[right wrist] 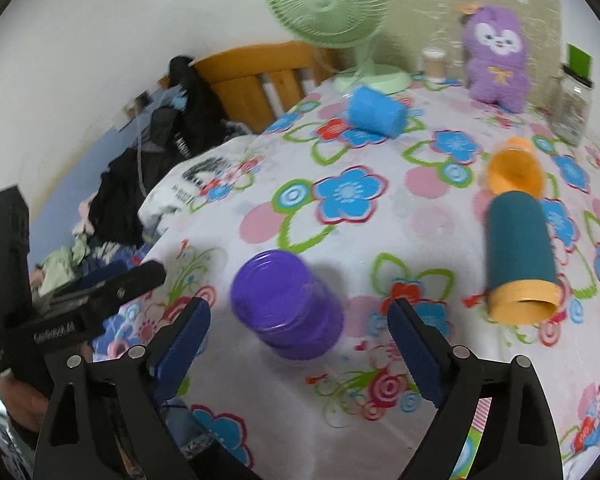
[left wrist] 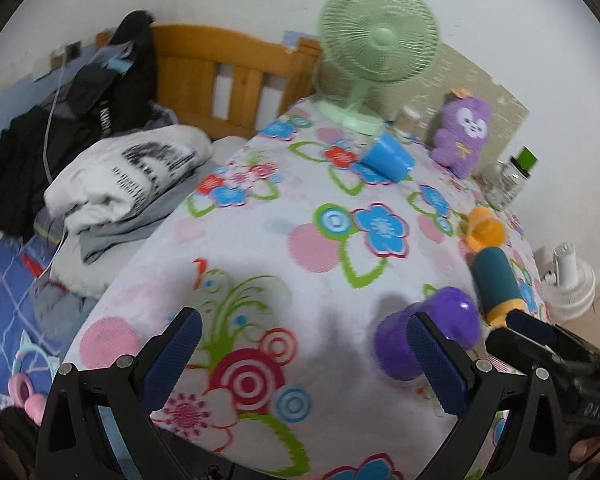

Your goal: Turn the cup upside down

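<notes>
A purple cup stands upside down on the flowered tablecloth, its base facing up, just ahead of my right gripper. The right gripper is open and empty, its blue pads on either side of the cup without touching it. In the left wrist view the purple cup sits behind the right pad of my left gripper, which is open and empty over the cloth. A blue cup, an orange cup and a teal cup with an orange rim lie on their sides.
A green fan, a purple plush toy, a small paper cup and a glass jar stand at the table's far edge. A bed with piled clothes and a wooden headboard lies left of the table.
</notes>
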`<state>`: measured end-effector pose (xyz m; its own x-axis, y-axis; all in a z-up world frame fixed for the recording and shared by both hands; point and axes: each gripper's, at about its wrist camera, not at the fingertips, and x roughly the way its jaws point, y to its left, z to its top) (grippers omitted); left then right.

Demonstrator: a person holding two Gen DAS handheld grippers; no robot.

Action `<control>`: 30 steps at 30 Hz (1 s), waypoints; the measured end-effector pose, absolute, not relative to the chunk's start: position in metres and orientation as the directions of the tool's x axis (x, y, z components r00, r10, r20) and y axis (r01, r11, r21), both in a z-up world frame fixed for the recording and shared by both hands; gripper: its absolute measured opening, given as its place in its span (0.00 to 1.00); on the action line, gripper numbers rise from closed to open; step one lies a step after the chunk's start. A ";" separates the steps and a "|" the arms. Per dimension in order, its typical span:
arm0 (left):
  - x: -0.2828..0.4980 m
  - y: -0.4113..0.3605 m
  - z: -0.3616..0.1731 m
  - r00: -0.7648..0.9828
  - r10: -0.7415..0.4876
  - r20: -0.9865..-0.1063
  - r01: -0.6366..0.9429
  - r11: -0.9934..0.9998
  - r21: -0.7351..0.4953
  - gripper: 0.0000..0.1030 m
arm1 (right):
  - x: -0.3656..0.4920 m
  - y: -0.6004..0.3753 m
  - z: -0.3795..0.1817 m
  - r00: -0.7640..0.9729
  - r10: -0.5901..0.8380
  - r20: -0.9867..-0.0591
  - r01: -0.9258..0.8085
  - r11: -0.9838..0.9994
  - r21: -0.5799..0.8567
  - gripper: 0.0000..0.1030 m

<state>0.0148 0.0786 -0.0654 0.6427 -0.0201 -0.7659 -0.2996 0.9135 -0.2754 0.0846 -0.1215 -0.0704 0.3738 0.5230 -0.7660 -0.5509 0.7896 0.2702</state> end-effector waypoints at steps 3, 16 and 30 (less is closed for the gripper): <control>0.011 0.087 -0.066 0.643 -0.009 -0.766 -0.318 0.907 -0.277 1.00 | 0.083 -0.107 -0.076 0.351 0.536 -0.767 -0.591 0.763 0.263 0.89; 0.017 0.083 -0.074 0.630 -0.034 -0.776 -0.298 0.912 -0.281 1.00 | 0.184 -0.113 -0.089 0.291 0.598 -0.747 -0.460 0.772 0.439 0.62; 0.028 0.080 -0.083 0.606 -0.039 -0.794 -0.293 0.917 -0.269 1.00 | 0.223 -0.085 -0.115 0.244 0.567 -0.787 -0.423 0.792 0.440 0.80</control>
<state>0.0279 0.0799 -0.0830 0.6064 -0.0394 -0.7942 -0.2933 0.9173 -0.2694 0.2232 -0.0854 -0.1152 0.2437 0.5670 -0.7868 -0.4226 0.7923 0.4401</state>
